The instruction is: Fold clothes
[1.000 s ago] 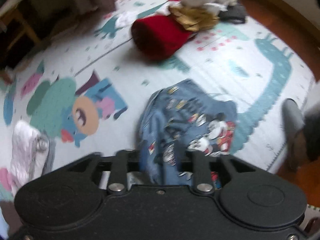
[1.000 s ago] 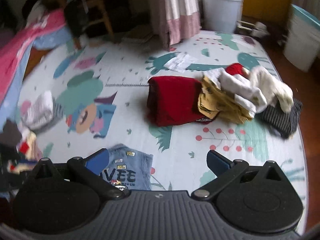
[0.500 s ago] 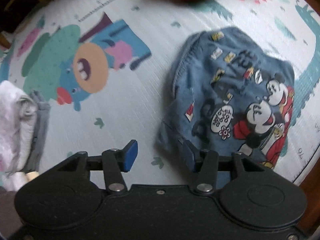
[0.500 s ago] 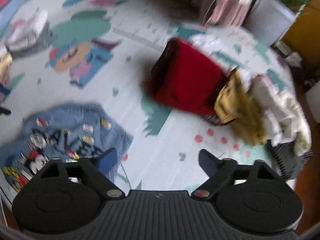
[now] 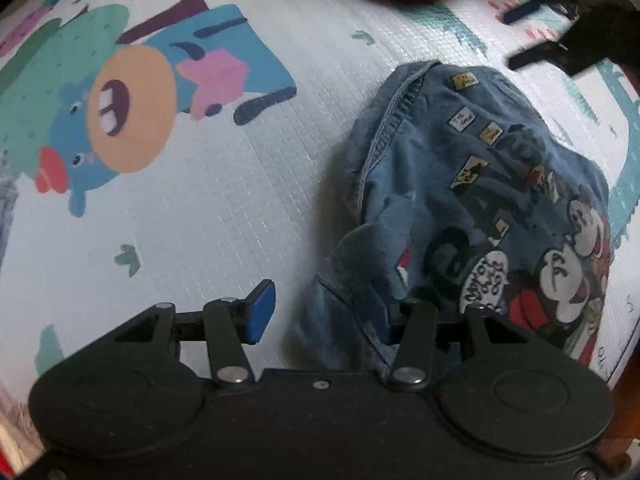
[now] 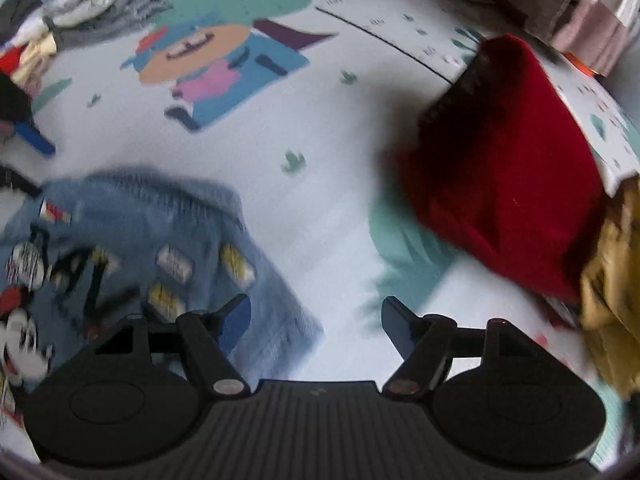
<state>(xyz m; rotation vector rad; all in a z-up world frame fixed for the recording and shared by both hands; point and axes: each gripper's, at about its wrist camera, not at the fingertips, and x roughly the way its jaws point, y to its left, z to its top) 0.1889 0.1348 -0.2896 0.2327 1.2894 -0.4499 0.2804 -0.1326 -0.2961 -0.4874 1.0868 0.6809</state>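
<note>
Denim jacket point(image 5: 472, 208) between wide-spread hand-held grippers, left point(image 5: 320, 312), right point(image 6: 316, 320); red garment point(image 6: 508, 184) nearby.

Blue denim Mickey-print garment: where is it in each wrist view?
Left wrist: blue denim Mickey-print garment fills centre-right, lower edge by the right finger.
Right wrist: lower left, blurred, under the left finger.
Shared landmark: cartoon figure with a tan face printed on the play mat.

A blue denim garment point(image 5: 472, 208), printed with cartoon mice and small patches, lies rumpled and loosely bunched on the mat, well apart from a folded red garment point(image 6: 516, 168) farther off.
</note>
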